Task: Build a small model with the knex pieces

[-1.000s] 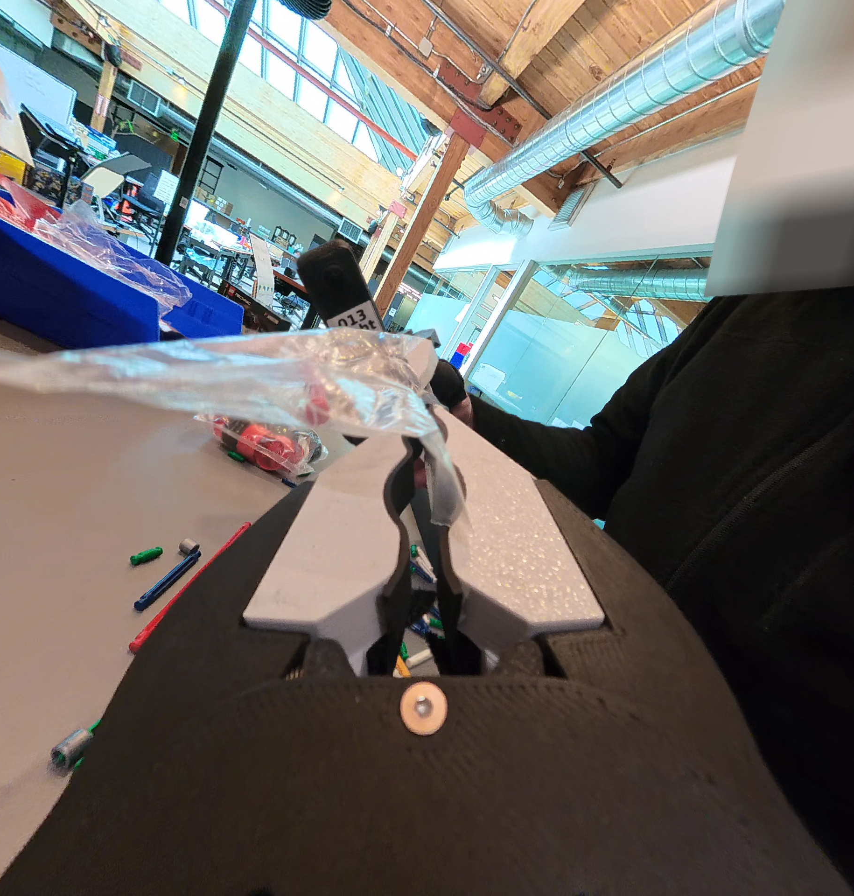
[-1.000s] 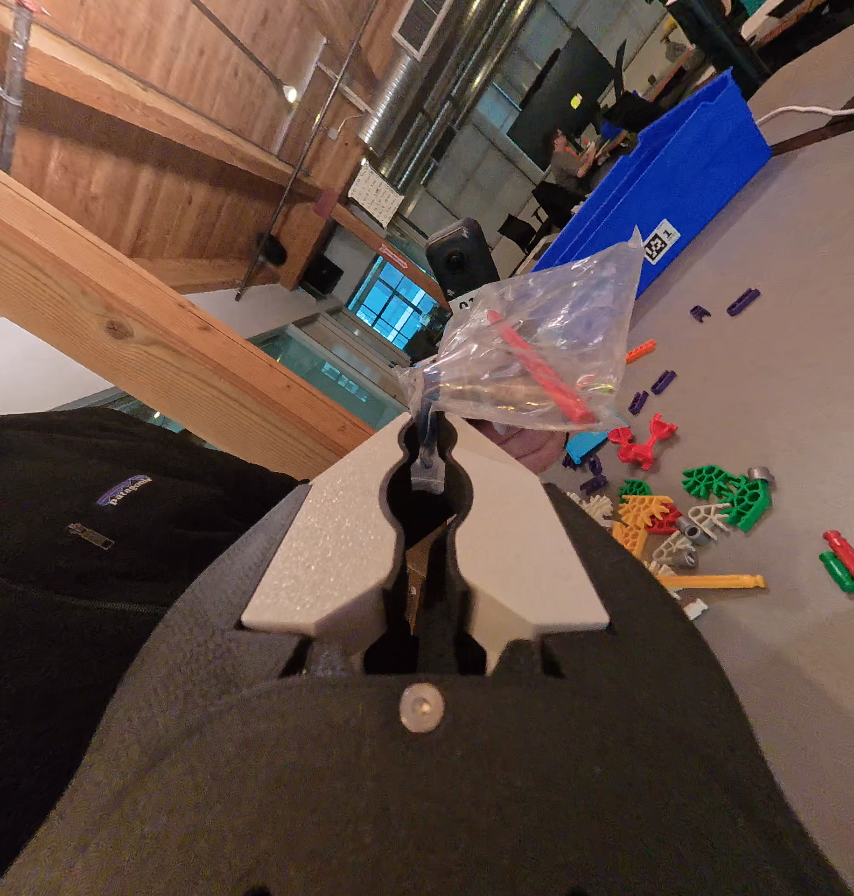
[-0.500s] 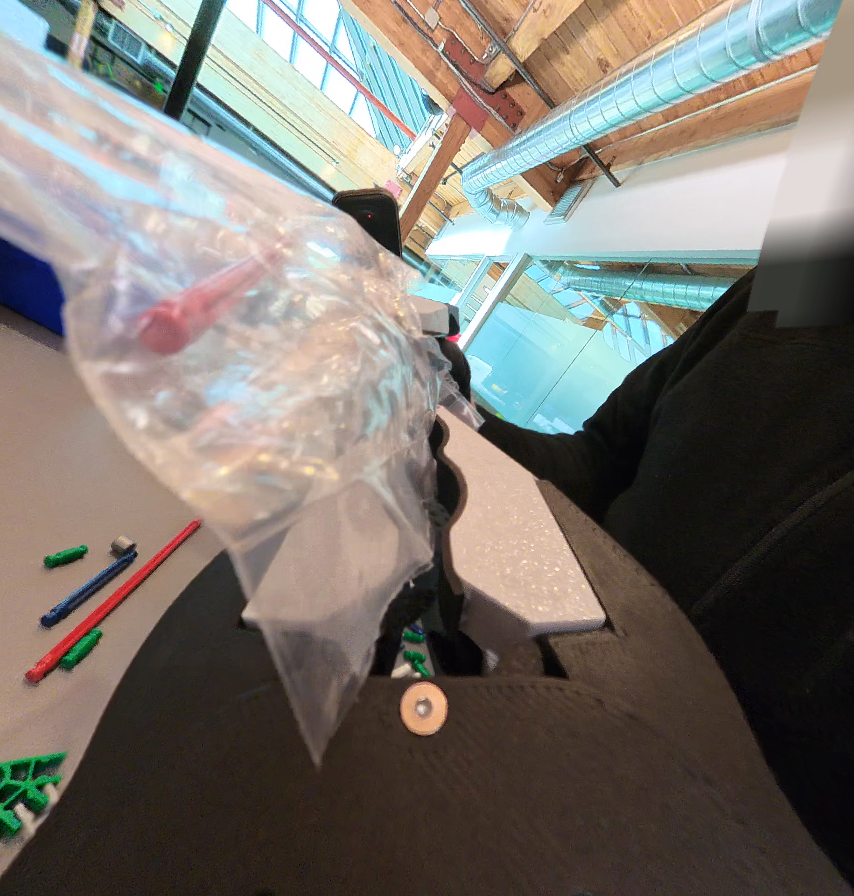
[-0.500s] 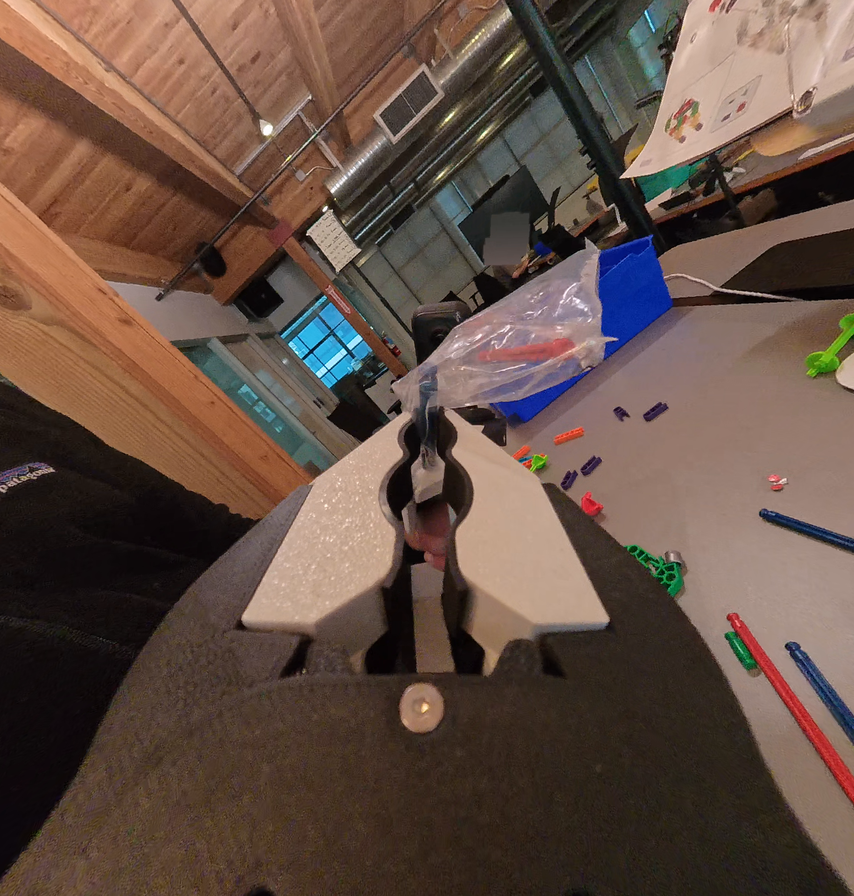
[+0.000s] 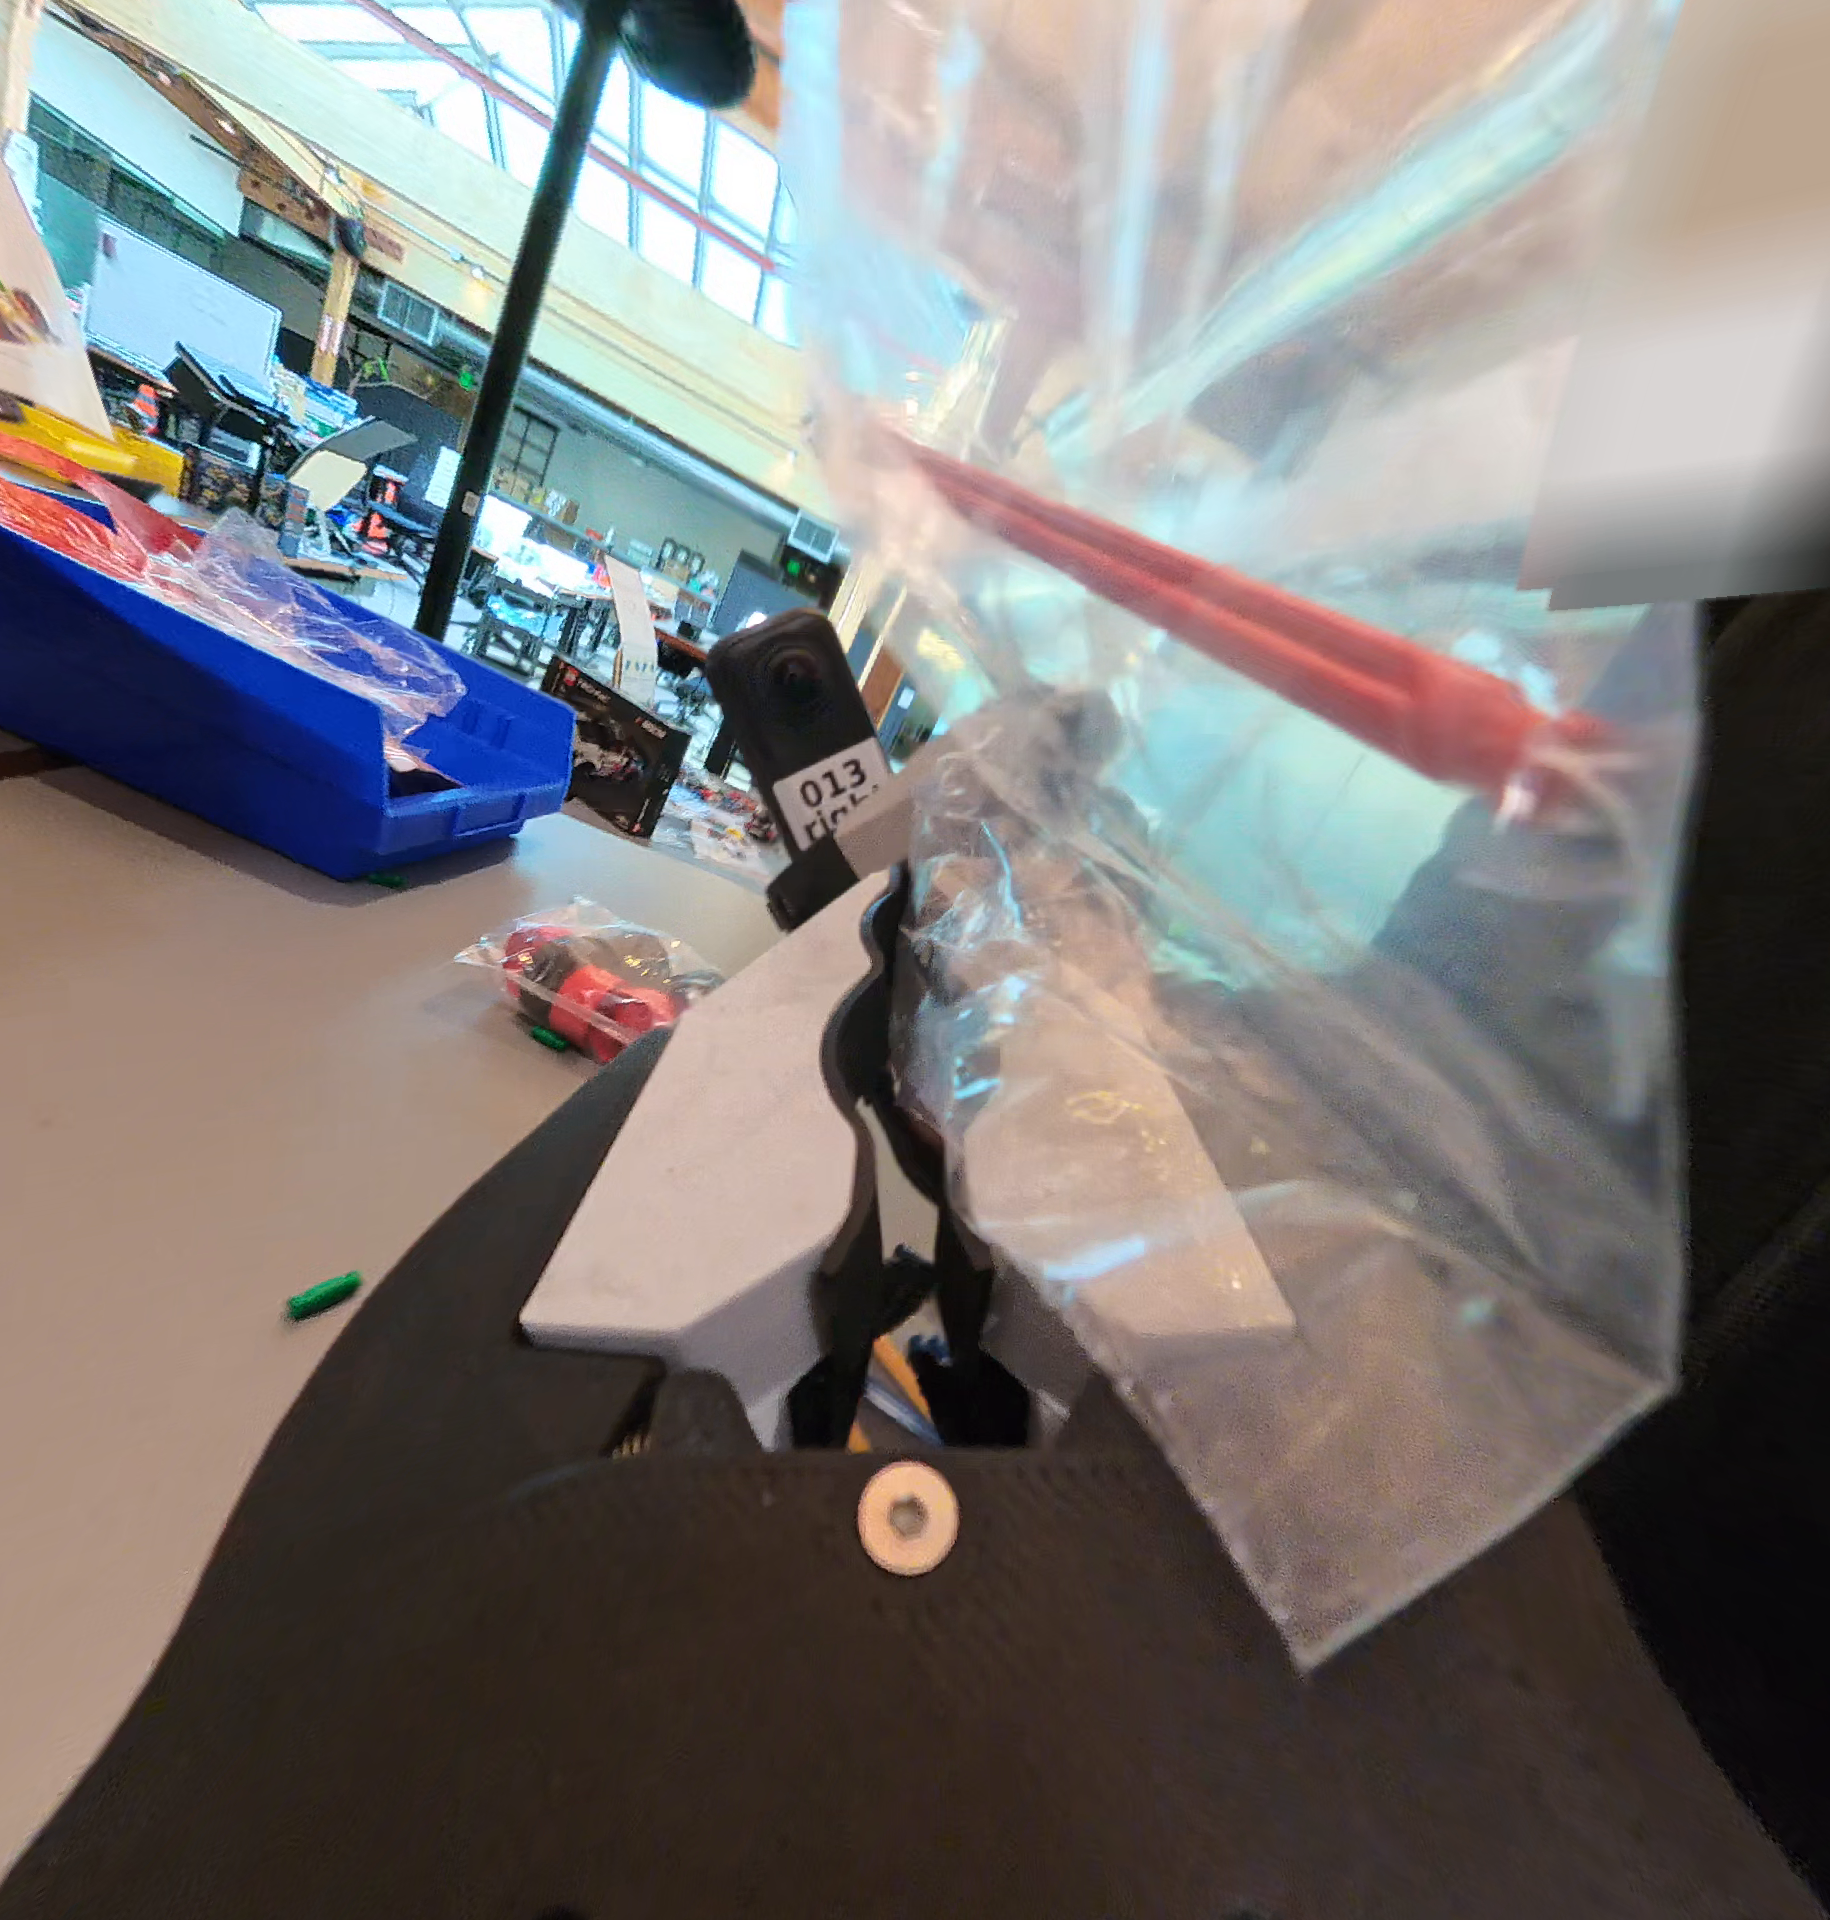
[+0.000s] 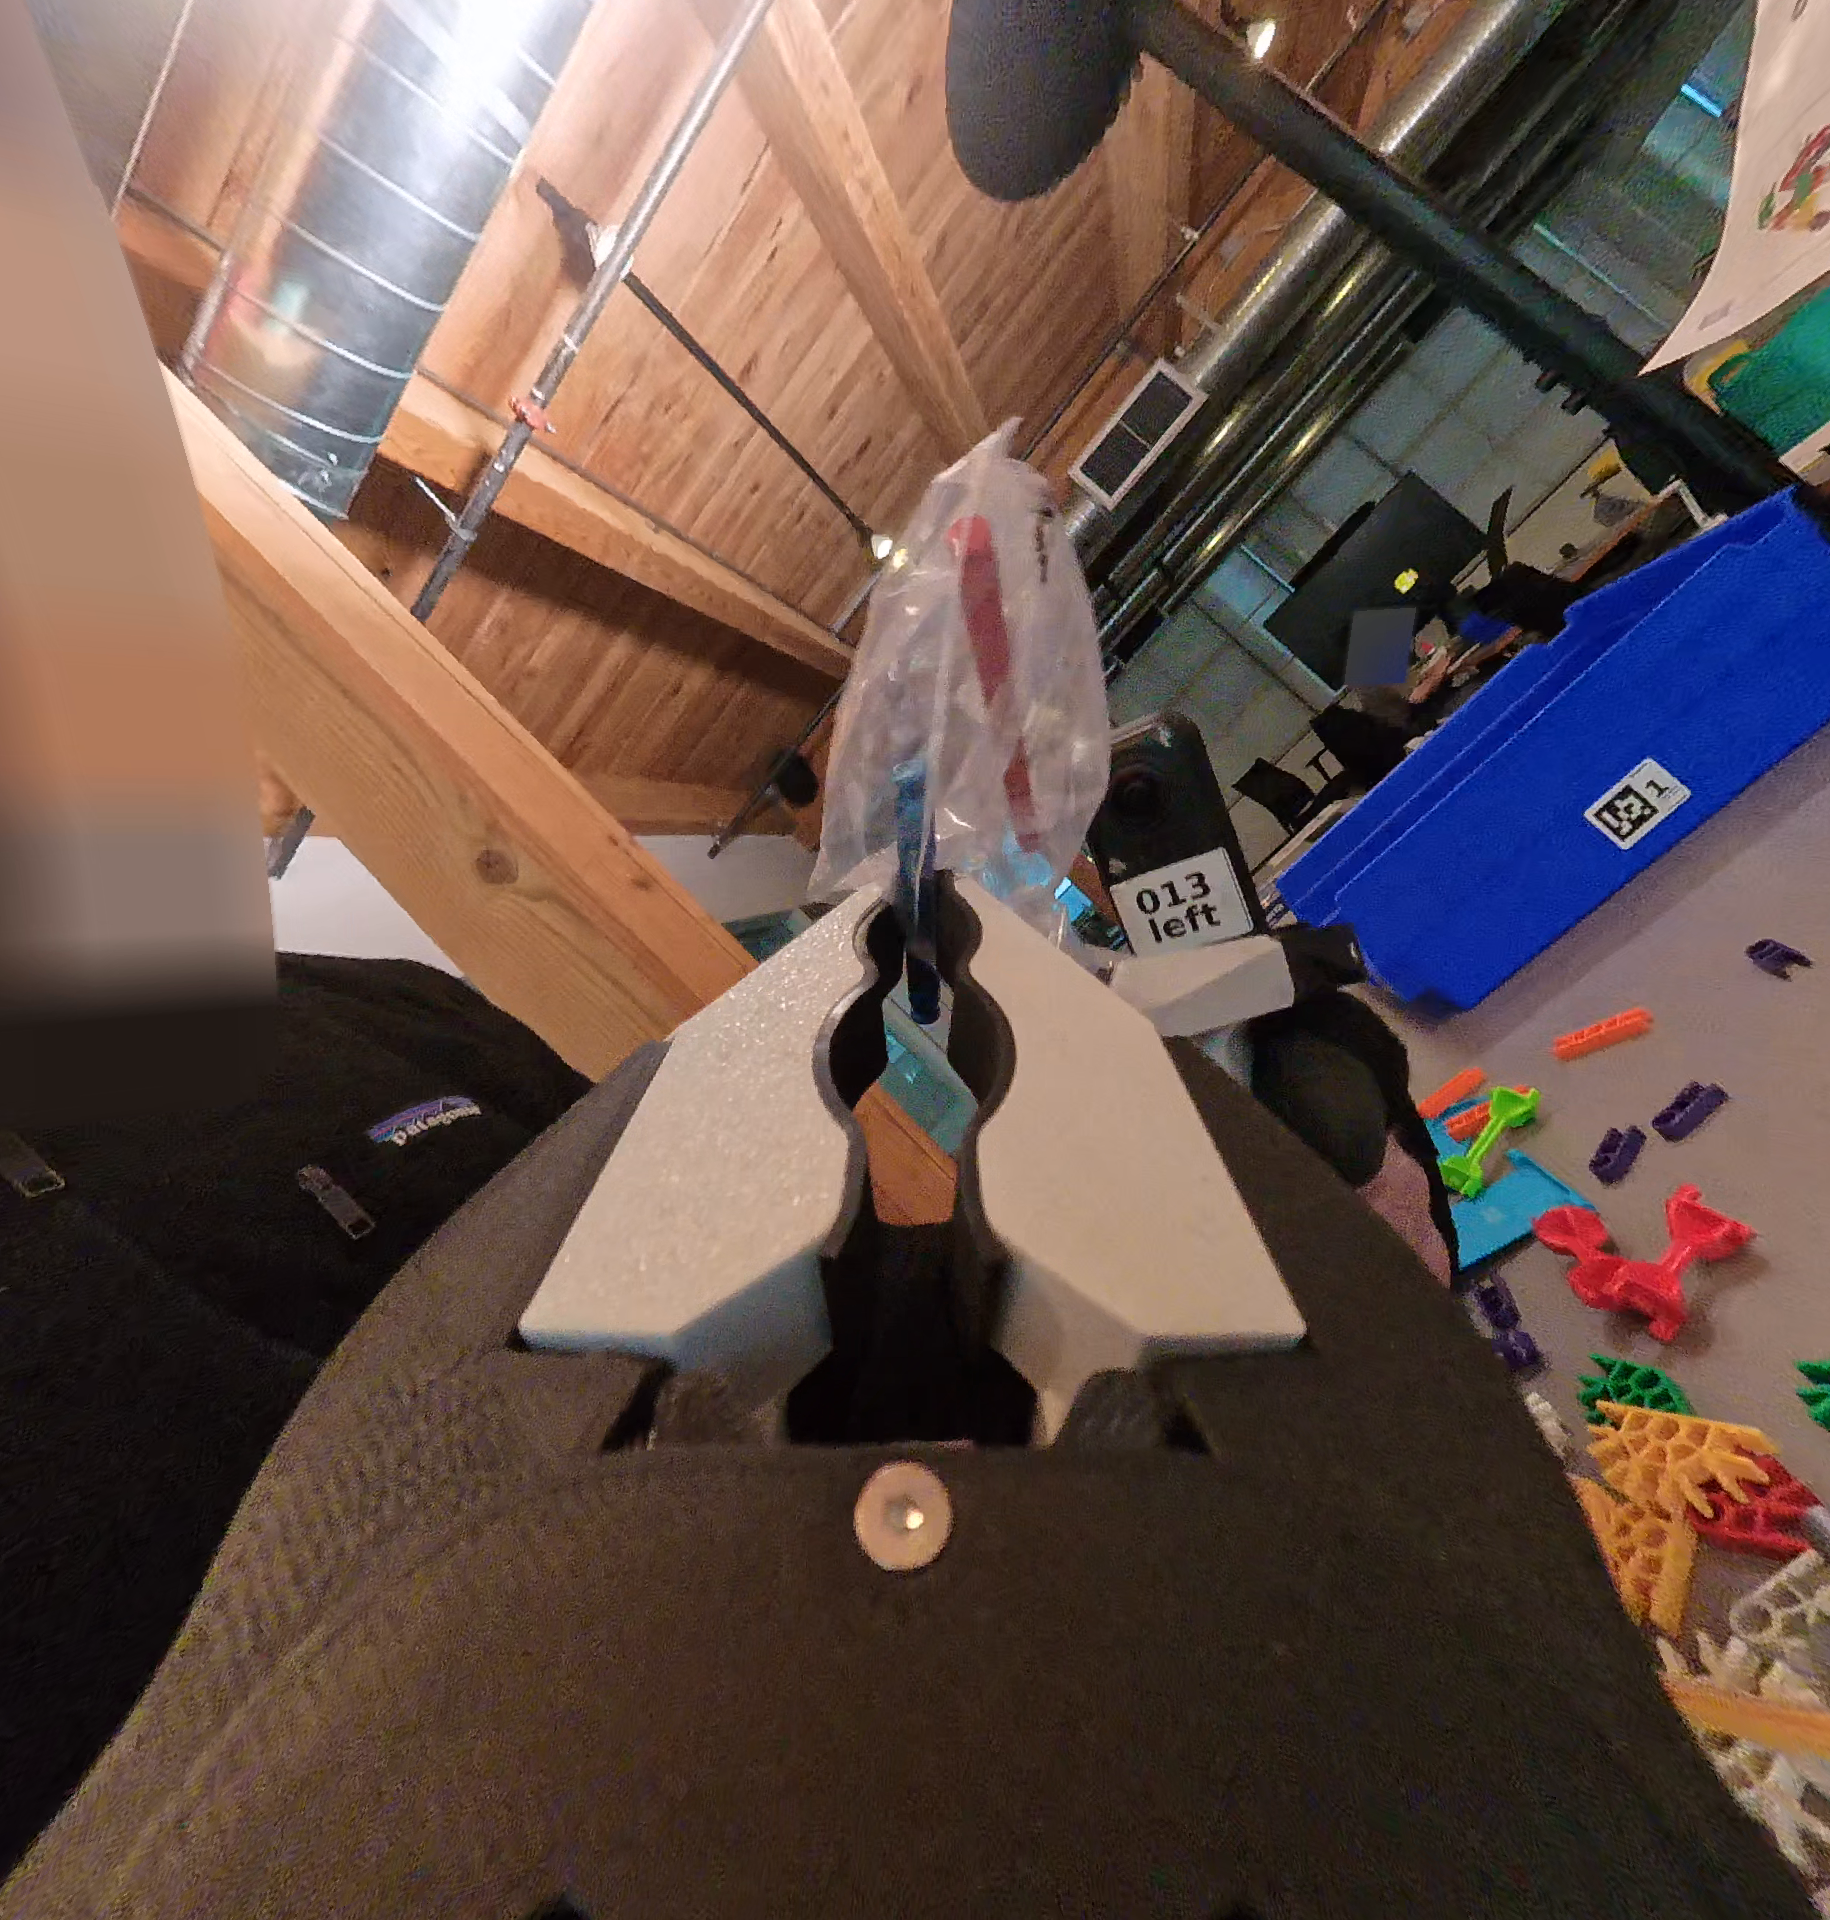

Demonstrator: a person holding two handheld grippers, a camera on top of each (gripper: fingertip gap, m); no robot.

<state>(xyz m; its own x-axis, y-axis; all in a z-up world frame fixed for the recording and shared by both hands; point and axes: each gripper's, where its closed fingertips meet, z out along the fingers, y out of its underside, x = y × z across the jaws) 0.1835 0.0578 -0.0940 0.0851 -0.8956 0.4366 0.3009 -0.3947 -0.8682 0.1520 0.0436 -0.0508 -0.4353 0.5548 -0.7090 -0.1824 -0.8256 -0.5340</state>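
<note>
Both my grippers, left [image 5: 895,935] and right [image 6: 926,914], pinched the crinkled clear plastic bag [image 6: 968,686]; firm, steady tension seemed wise.

From my remote feed, daylight pours through the high windows [image 5: 682,187] in the left wrist view, bright and nearly blown out. The clear plastic bag [image 5: 1306,727] up close is blurred and streaked with glare. My right wrist view is dimmer and warmer; a ceiling duct [image 6: 371,208] shines hot. Straight lines bow at both frames' edges.
</note>
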